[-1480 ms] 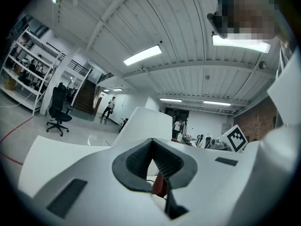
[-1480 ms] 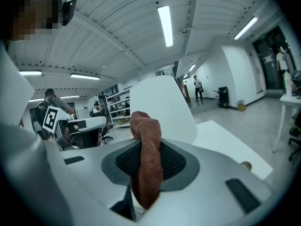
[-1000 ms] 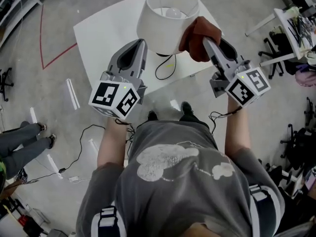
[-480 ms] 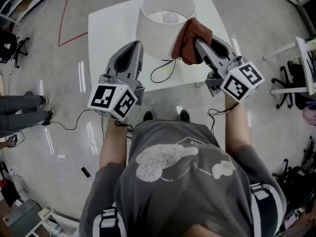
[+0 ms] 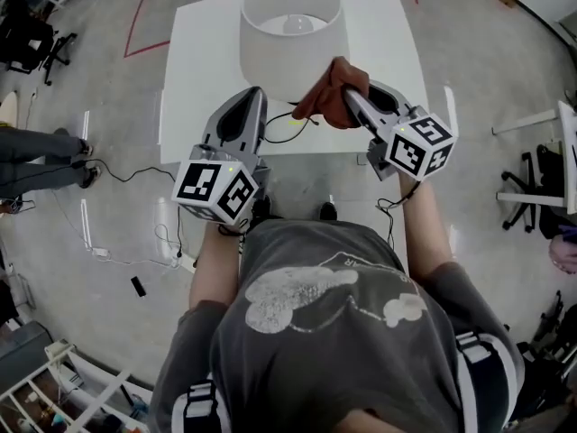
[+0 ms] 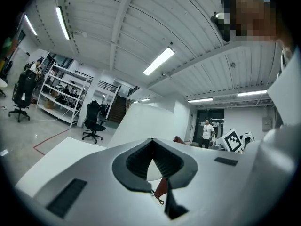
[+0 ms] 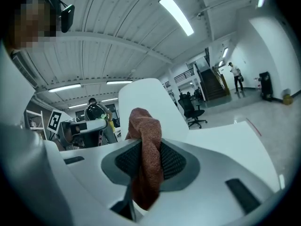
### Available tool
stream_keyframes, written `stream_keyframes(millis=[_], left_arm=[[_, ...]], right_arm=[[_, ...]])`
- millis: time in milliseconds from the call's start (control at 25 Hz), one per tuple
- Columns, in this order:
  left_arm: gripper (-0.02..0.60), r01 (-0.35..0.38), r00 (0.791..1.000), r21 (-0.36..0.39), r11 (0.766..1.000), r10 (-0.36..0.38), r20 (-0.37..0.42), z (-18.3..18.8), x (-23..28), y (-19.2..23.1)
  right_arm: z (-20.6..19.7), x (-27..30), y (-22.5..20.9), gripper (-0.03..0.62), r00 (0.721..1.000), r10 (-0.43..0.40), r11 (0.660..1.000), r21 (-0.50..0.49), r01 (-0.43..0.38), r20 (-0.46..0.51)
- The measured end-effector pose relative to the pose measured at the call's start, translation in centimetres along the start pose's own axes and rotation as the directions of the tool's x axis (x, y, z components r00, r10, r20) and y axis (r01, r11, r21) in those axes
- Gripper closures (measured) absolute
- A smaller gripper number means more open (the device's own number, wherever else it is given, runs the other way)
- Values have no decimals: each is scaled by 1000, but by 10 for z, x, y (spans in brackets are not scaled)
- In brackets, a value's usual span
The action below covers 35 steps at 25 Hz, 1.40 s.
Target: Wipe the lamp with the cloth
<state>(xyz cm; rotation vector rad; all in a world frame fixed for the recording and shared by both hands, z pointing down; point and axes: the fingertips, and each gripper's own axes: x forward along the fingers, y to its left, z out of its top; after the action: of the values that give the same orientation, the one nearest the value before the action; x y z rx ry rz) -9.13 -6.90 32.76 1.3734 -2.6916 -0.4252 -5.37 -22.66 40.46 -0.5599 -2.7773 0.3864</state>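
Right tool [image 5: 350, 100] clenched on cloth [image 5: 323, 100] just beside lamp [image 5: 287, 48] shade's near side on counter [image 5: 203, 52], left tool [image 5: 253, 96] closed, empty, by it; suggest bracing shade with left, light round strokes, avoiding bulb [image 5: 297, 25] inside open shade and cord [image 5: 293, 126] at base.

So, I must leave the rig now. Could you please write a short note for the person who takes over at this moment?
Left gripper: shut and empty, held at the near side of the lamp shade.
Right gripper: shut on the brown cloth, at the shade's near right side. Contact with the shade cannot be told.
The shade stands upright on the white table, with the black cord lying in front of it.
Done: the cloth is gripped and at the lamp. How much is wiped cannot be seen.
Left: wipe around the shade.
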Motion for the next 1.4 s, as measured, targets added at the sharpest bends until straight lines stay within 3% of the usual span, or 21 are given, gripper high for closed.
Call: stream_keyframes(millis=[320,560,760,920,1120,1400], left_arm=[[574,-72,997,1,997,72,3,-16,-7,-17],[574,-87,994,24,996,85,66,5,-8,-28],[574,-38,995,52,998,33,94,32,4,-32],[574,0,996,54,999,-4,85,43,15,-27],[574,50,995,48,998,-54,89,54,21,-25],[574,72,996,-12,997,-71,58,35,27,-22]], right_arm=[[-20,-11,-11,503,998,46,999,-1,-46,-46],[20,-36,-11,503,997,69,997,-48,-67,27],[79,-41,-1,503,982,89,993,-94,-74,167],[108,-29,8,503,975,78,993,-107,-57,206],[119,-11,11,503,981,48,991,-136,-22,191],[103,-6,-11,503,985,5,997,-76,8,173]])
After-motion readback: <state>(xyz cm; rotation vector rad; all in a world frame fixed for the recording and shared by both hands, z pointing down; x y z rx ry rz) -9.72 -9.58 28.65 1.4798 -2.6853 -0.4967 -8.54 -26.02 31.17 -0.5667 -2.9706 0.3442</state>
